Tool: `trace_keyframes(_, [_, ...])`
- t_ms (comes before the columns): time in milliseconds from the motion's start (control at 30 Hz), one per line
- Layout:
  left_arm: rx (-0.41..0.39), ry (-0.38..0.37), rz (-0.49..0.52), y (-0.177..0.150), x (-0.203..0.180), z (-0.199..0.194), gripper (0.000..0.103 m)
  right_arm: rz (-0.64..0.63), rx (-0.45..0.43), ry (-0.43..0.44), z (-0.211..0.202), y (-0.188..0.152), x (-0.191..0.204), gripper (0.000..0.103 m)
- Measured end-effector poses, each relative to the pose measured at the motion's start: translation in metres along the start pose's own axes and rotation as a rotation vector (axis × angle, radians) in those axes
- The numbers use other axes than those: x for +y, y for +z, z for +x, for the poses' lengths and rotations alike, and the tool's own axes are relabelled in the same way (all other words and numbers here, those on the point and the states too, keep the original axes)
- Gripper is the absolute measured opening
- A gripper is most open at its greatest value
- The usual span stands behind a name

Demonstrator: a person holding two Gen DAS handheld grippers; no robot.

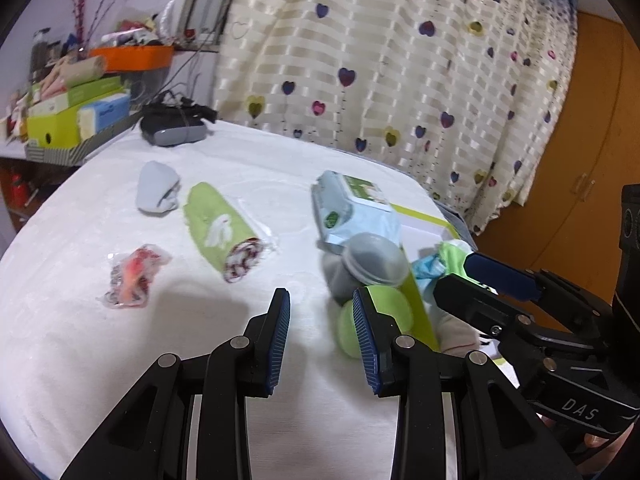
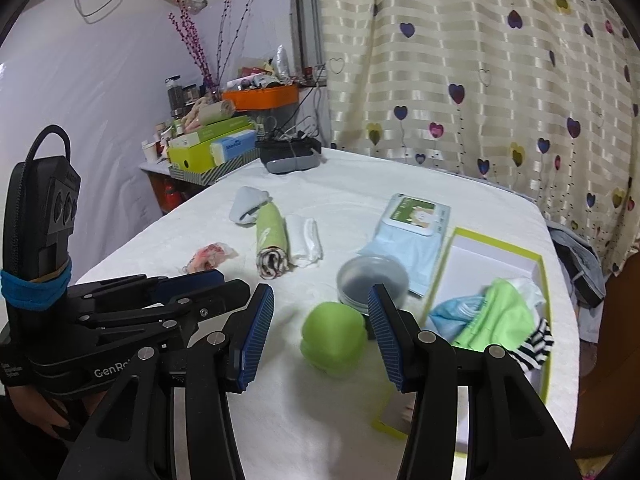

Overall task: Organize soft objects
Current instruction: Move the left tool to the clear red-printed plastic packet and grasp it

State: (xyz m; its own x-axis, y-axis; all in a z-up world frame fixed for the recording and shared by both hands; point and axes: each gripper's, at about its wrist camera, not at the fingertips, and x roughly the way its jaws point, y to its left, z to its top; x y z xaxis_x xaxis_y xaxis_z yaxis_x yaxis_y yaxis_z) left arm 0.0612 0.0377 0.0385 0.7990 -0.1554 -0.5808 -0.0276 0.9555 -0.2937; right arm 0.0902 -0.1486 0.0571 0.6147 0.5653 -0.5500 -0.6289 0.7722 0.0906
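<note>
A green soft ball (image 2: 332, 336) lies on the white table, framed between the fingers of my right gripper (image 2: 322, 336), which is open with gaps on both sides of the ball. In the left wrist view the green ball (image 1: 380, 320) sits just right of my left gripper (image 1: 322, 336), which is open over bare tablecloth. A rolled green towel (image 2: 272, 236), a pale blue sock (image 2: 248, 204), a white folded cloth (image 2: 306, 240) and a small red-and-white packet (image 2: 208, 260) lie farther back. A green-rimmed white box (image 2: 492, 264) at the right holds a green cloth (image 2: 500, 316) and a striped sock (image 2: 536, 344).
A grey lidded jar (image 2: 372, 280) and a pack of wipes (image 2: 408, 228) lie between the ball and the box. A black and grey headset (image 2: 290, 156) rests at the table's far edge. A cluttered shelf (image 2: 208, 152) stands at the back left, a heart-patterned curtain (image 2: 480, 80) behind.
</note>
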Motion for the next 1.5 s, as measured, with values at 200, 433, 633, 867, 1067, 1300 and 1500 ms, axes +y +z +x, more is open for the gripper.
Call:
trace_keyframes(200, [-0.004, 0.048, -0.051, 0.001, 0.028, 0.000, 0.031, -0.009, 0.023, 0.036, 0.016, 0.004, 0.010, 0.050])
trace_keyframes(433, [-0.006, 0.116, -0.110, 0.001, 0.062, -0.001, 0.031, -0.008, 0.045, 0.064, 0.027, 0.007, 0.014, 0.050])
trace_keyframes(633, [-0.002, 0.177, -0.152, 0.001, 0.090, 0.001, 0.038, -0.012, 0.059, 0.075, 0.036, 0.009, 0.020, 0.050])
trace_keyframes(867, [0.023, 0.208, -0.182, 0.002, 0.115, 0.014, 0.043, -0.032, 0.074, 0.092, 0.049, 0.014, 0.027, 0.050])
trace_keyframes(1067, [0.051, 0.226, -0.181, 0.008, 0.130, 0.032, 0.044, -0.043, 0.091, 0.102, 0.062, 0.017, 0.033, 0.050])
trace_keyframes(1300, [0.089, 0.242, -0.179, 0.013, 0.138, 0.058, 0.044, -0.054, 0.103, 0.109, 0.077, 0.024, 0.038, 0.050])
trace_keyframes(1500, [0.094, 0.261, -0.189, 0.013, 0.143, 0.064, 0.044, -0.062, 0.124, 0.102, 0.098, 0.034, 0.044, 0.050])
